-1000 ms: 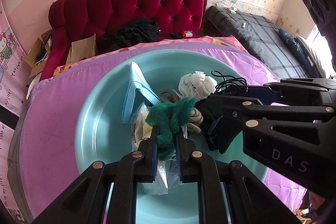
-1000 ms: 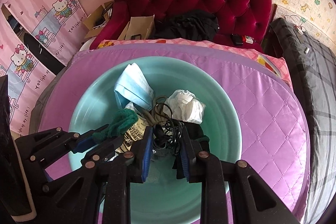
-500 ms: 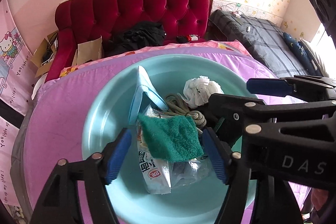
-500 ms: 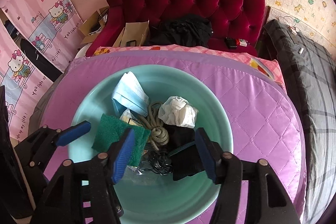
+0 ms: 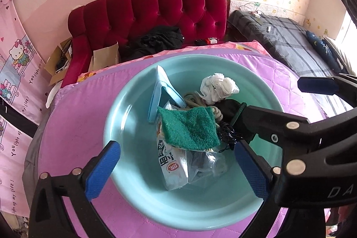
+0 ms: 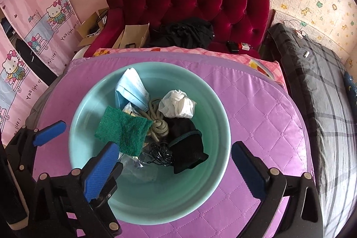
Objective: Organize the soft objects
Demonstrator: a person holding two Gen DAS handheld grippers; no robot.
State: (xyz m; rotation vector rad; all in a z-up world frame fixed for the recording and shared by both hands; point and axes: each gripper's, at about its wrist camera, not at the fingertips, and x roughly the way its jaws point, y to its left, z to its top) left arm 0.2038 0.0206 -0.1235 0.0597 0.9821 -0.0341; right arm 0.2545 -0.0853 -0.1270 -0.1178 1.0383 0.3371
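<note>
We are holding both grippers over the teal basin, which is sitting on the purple quilted counter. The left gripper and the right gripper are opening, fingers spread wide with nothing pinched between them.

The soft things are lying piled inside the basin. We are judging the green scouring pad light, springy and rough, best taken by a free corner. The blue face mask is looking thin and limp, the white crumpled tissue fragile, the coiled rope floppy, so take it at its knot. The black sock should pinch easily at its cuff.

The black cord is tangling under the pile, and the clear wrappers are hard to make out, half buried beneath the pad.
</note>
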